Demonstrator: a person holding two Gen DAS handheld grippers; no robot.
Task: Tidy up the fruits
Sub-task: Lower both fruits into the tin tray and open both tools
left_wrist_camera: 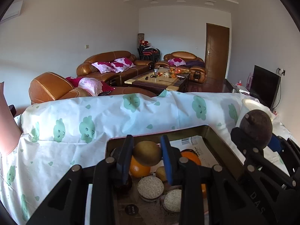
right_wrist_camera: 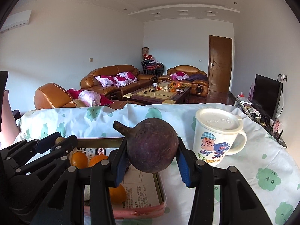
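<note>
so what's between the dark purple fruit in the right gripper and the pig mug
Nothing. In the right wrist view only bare cloud-print cloth and the right gripper's blue finger pad separate the dark purple fruit from the pig mug.

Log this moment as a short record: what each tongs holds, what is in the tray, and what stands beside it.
left tongs: shut on a brown round fruit, above the tray
right tongs: shut on a dark purple fruit with a stem
tray: oranges, round rice cakes, printed paper
beside tray: lidded cartoon mug on the tablecloth
</note>
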